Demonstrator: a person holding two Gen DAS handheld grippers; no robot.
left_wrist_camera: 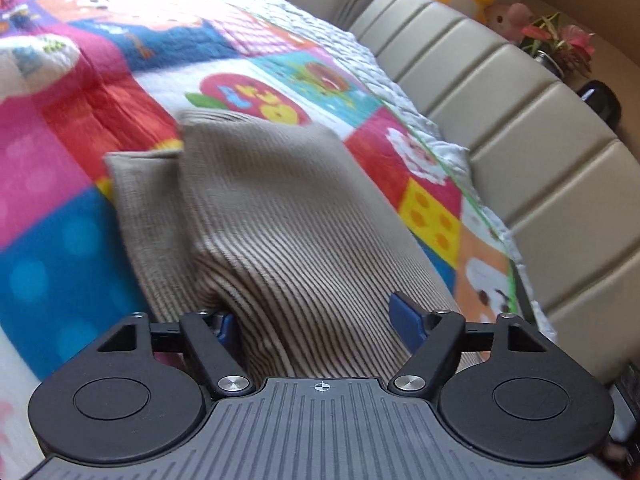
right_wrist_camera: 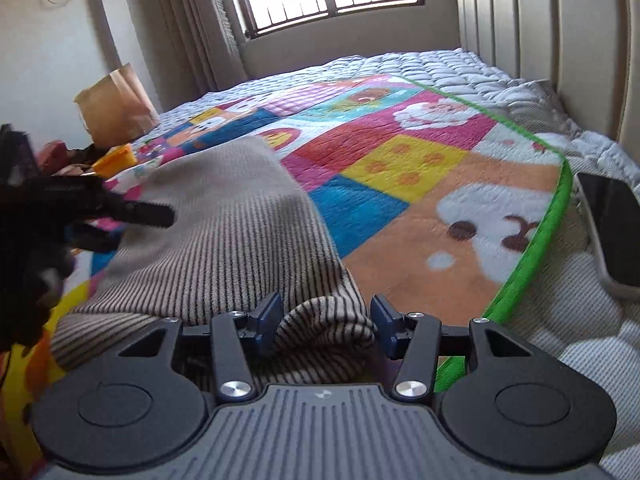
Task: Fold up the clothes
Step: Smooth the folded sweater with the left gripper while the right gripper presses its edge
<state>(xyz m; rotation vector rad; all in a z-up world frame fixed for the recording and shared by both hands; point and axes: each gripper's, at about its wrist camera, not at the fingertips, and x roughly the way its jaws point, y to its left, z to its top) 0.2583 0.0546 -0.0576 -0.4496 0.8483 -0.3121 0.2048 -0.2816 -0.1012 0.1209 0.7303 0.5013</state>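
Your left gripper (left_wrist_camera: 320,320) has its jaws spread wide, one blue pad on each side of a raised fold of the striped garment (left_wrist_camera: 272,208); they straddle the cloth without pinching it. Your right gripper (right_wrist_camera: 325,326) also has its jaws apart, with a rolled edge of the garment (right_wrist_camera: 224,224) bunched between the pads, and you cannot tell whether either pad touches it. The garment lies on the patchwork blanket (right_wrist_camera: 400,168) on the bed, partly folded, with one layer lapped over another. In the right view your left gripper (right_wrist_camera: 132,216) sits over the garment's far left side. A phone (right_wrist_camera: 612,224) lies just beyond the blanket's green edge, near the headboard (left_wrist_camera: 520,140).
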